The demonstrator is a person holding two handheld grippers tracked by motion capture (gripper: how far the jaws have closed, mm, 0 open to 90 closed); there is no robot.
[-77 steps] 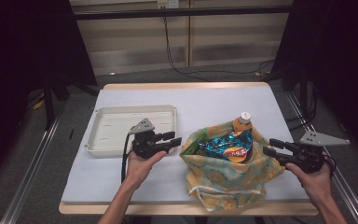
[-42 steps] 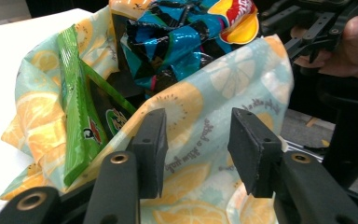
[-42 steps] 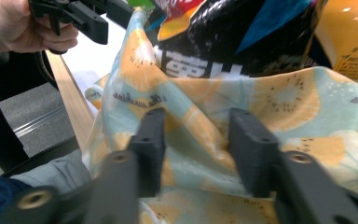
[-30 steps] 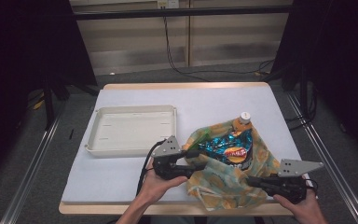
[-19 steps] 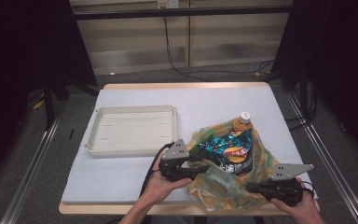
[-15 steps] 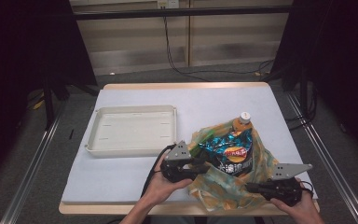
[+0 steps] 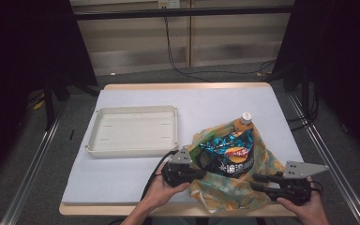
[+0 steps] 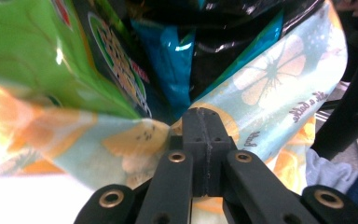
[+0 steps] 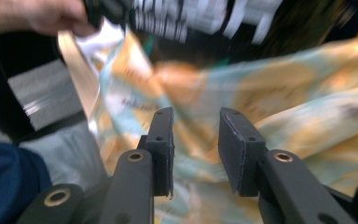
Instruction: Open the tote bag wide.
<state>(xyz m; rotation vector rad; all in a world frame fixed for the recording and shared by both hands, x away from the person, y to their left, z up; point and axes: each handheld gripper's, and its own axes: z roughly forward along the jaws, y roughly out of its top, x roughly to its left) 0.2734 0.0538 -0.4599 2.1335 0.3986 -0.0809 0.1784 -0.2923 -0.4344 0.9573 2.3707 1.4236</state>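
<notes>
- High view: A person seated at a white-topped table (image 7: 136,178) works a patterned cloth bag (image 7: 236,199) with a hand-held tool in each hand. The left gripper (image 7: 198,173) meets the bag's near-left edge; the right gripper (image 7: 257,183) lies at its near-right side, beside the cloth. The bag sits right of centre near the front edge, its mouth open around a dark snack packet (image 7: 229,157) and an orange bottle with a white cap (image 7: 244,121) at the far end. A shallow white tray (image 7: 131,149) stands well apart to the left.
- Left gripper view: The jaws of the left gripper (image 8: 205,116) have just been closing and now stand pressed together, a fold of the bag's (image 8: 270,84) floral cloth pinched at their tips. Above them bulge a green snack packet (image 8: 42,56) and a blue-and-black one (image 8: 182,51).
- Right gripper view: The right gripper (image 9: 196,126) has just been opening; its jaws stand a little apart, with the blurred orange-and-teal cloth (image 9: 279,93) lying behind the gap rather than clamped in it. The person's other hand (image 9: 42,16) shows at the upper left, at the bag's far edge.
</notes>
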